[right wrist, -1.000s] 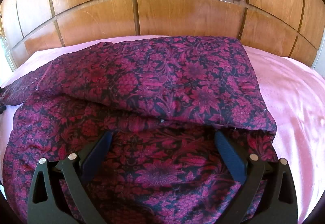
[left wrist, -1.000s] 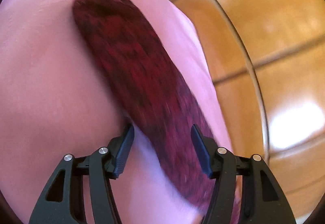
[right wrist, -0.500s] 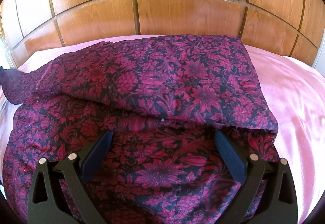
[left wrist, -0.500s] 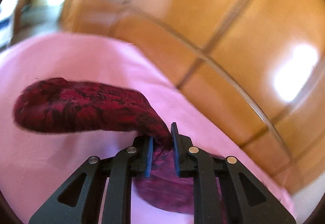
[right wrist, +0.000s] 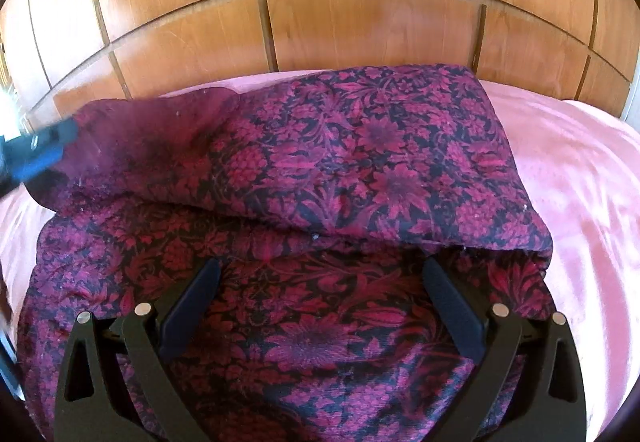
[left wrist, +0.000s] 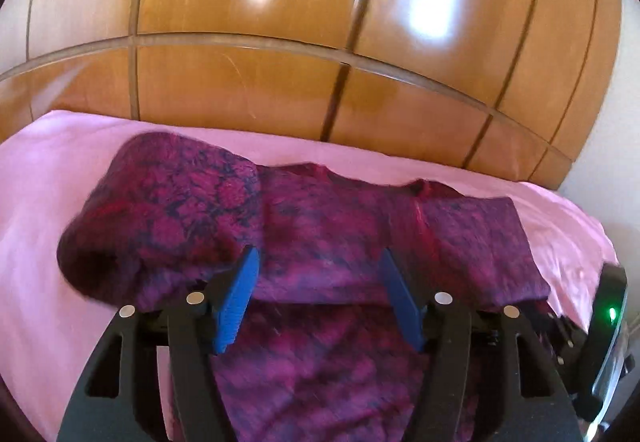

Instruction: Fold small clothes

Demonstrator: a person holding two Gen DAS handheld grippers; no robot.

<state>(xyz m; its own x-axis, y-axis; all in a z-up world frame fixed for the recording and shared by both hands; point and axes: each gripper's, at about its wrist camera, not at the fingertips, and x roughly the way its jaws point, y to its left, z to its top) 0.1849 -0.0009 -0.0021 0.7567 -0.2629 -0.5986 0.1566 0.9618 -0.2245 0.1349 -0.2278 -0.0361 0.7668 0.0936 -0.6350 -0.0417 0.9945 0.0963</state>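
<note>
A dark red and magenta floral garment (right wrist: pixel 360 177) lies on a pink sheet (right wrist: pixel 580 177), its far part folded over toward me. It also shows in the left wrist view (left wrist: pixel 320 226), with a sleeve (left wrist: pixel 160 217) folded in at the left. My left gripper (left wrist: pixel 320 282) is open and empty, its fingers just above the cloth. My right gripper (right wrist: pixel 320 290) is open and empty over the garment's near part. The left gripper's blurred blue finger (right wrist: pixel 36 153) shows at the left edge of the right wrist view, next to the sleeve end.
A wooden panelled headboard (right wrist: pixel 360 21) rises right behind the pink bed. The right gripper's body with a green light (left wrist: pixel 608 322) sits at the right edge of the left wrist view. Bare pink sheet lies to the garment's left and right.
My left gripper, shut on the sleeve half a second ago, has let it go and opened; the sleeve now lies folded across the garment. My right gripper has stayed still and open.
</note>
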